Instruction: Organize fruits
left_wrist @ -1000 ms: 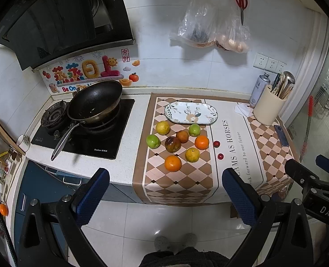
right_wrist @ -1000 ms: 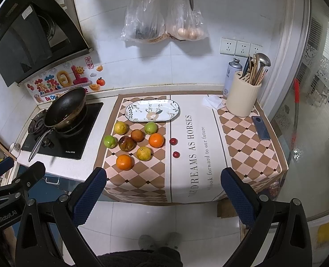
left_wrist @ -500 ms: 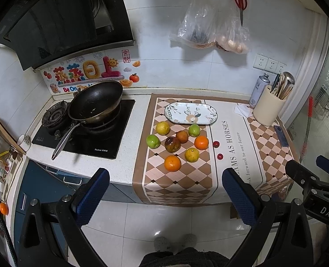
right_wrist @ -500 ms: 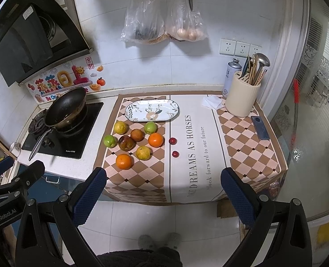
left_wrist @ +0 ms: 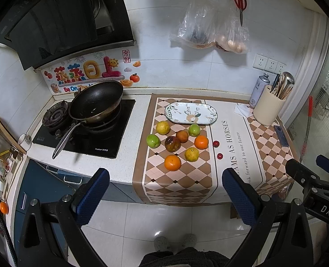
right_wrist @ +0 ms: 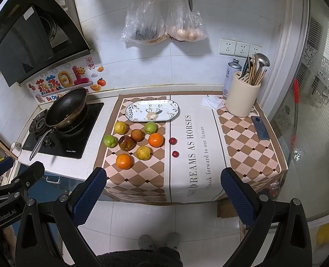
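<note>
Above floor, both grippers' jaws wide, empty

Fruits point(left_wrist: 177, 143) just before plate point(left_wrist: 191, 116)

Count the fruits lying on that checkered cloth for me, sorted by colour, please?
Orange: 2, the near one and the right one
Yellow: 2, the back one and the front one
Green: 2, the left one and the one by the plate
Brown or dark: 2, the brownish one and the dark reddish one
Small red: 2, and
Total: 10
</note>
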A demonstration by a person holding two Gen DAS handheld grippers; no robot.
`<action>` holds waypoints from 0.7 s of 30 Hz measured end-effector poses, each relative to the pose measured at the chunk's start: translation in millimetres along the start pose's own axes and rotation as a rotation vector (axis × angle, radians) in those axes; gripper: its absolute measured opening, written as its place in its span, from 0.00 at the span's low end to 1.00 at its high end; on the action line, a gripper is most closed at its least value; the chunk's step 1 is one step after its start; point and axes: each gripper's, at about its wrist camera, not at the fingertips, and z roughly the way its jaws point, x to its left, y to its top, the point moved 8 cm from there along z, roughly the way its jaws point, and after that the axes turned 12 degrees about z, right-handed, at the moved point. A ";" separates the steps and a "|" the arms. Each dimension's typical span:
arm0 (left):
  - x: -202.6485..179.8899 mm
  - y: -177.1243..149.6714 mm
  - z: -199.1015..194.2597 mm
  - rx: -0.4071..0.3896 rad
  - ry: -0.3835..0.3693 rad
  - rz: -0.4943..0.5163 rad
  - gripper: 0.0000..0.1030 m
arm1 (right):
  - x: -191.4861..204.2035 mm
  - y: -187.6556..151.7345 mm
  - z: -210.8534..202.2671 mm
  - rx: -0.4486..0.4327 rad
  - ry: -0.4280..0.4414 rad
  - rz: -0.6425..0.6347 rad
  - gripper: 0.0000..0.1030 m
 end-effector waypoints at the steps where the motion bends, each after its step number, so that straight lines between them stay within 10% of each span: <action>1: -0.1 -0.1 -0.4 0.000 0.000 0.001 1.00 | 0.0 -0.1 0.4 0.000 0.000 0.001 1.00; 11: 3.2 6.9 -6.6 -0.046 -0.020 -0.015 1.00 | -1.6 7.6 -3.1 -0.028 0.003 0.036 1.00; 21: 54.5 18.4 91.9 -0.067 0.020 -0.102 1.00 | 3.6 10.6 72.1 -0.012 0.042 0.165 1.00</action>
